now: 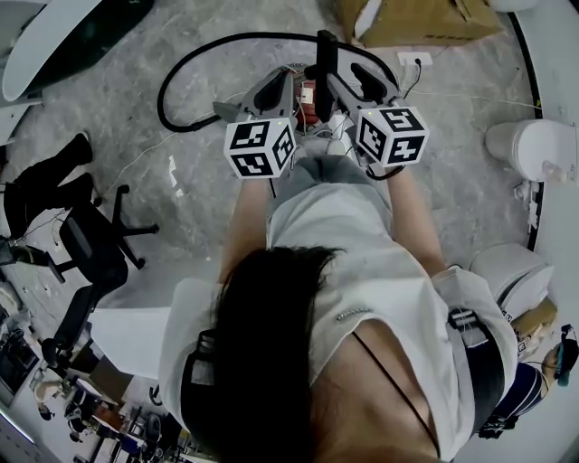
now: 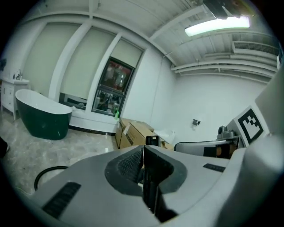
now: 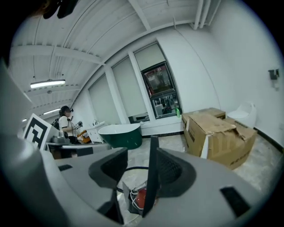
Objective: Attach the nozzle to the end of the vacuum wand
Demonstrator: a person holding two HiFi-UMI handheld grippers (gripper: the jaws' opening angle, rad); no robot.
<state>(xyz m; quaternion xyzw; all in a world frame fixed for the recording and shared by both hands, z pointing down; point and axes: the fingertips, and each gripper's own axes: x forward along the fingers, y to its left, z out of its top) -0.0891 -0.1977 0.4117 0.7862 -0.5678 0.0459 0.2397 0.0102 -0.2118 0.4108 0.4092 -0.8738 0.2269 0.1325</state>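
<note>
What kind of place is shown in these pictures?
Probably a bathroom showroom or a mock-up room. There is a dark green freestanding bathtub, what looks like a white toilet, and unpacked cardboard boxes.

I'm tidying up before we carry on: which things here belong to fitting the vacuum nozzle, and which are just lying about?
For the job:
- upright black vacuum piece
- black hose looped on the floor

Just lying about:
- cardboard boxes
- office chair
- green bathtub
</note>
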